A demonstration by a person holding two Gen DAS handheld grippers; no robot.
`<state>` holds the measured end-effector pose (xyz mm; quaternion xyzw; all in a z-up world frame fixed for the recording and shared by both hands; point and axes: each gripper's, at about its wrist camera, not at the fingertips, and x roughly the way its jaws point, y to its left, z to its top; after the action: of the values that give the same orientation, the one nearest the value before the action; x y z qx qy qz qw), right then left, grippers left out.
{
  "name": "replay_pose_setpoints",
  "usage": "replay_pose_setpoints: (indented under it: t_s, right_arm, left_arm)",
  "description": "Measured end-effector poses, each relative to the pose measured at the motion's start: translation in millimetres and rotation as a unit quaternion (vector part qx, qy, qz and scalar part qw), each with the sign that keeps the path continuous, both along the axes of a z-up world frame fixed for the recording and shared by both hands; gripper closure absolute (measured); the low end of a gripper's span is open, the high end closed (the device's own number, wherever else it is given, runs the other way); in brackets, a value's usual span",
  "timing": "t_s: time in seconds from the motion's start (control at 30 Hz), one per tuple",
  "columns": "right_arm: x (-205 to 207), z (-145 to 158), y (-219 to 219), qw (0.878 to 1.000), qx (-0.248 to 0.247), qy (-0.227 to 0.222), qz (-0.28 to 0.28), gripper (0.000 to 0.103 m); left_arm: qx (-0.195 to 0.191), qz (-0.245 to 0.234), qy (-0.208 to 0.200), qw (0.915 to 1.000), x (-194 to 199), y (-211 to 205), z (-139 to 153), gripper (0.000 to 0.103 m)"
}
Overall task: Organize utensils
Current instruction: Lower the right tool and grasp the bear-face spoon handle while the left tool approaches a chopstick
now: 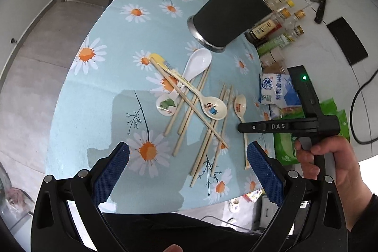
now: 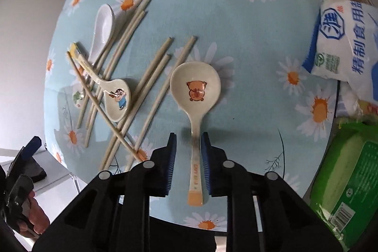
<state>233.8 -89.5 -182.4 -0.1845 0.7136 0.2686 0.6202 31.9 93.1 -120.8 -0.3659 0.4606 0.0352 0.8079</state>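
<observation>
Right gripper [image 2: 188,145] straddles the bear spoon [image 2: 195,96] handle, jaws partly apart, not clamped. Left gripper [image 1: 187,157] jaws wide apart above the table [image 1: 106,91]. Chopsticks [image 2: 151,77] and other spoons scattered left; black holder [image 1: 226,15] upright behind.

Counted on the table [image 2: 248,39]: four spoons [image 2: 195,86], roughly eight chopsticks [image 2: 153,67] in overlapping heaps, so the exact number is uncertain, one black holder [image 1: 231,13], one salt bag [image 2: 342,39].
</observation>
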Motion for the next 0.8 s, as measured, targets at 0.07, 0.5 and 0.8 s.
replay_pose_setpoints:
  t_s: [0.07, 0.5, 0.8]
  right_arm:
    - [1.2, -3.3, 3.6, 1.000, -0.013, -0.003, 0.005, 0.083]
    - [-8.3, -3.9, 22.9, 1.000, -0.014, -0.019, -0.001, 0.095]
    - [-15.4, 31.5, 6.8, 0.998, 0.027, -0.051, -0.037, 0.095]
  left_arm:
    - [-0.002, -0.001, -0.001, 1.0000, 1.8, 3.7, -1.9, 0.007]
    - [-0.003, -0.029, 0.003, 0.9996, 21.2, 22.3, -8.2, 0.007]
    - [-0.054, -0.054, 0.009, 0.9970, 46.5, 33.4, -21.9, 0.012]
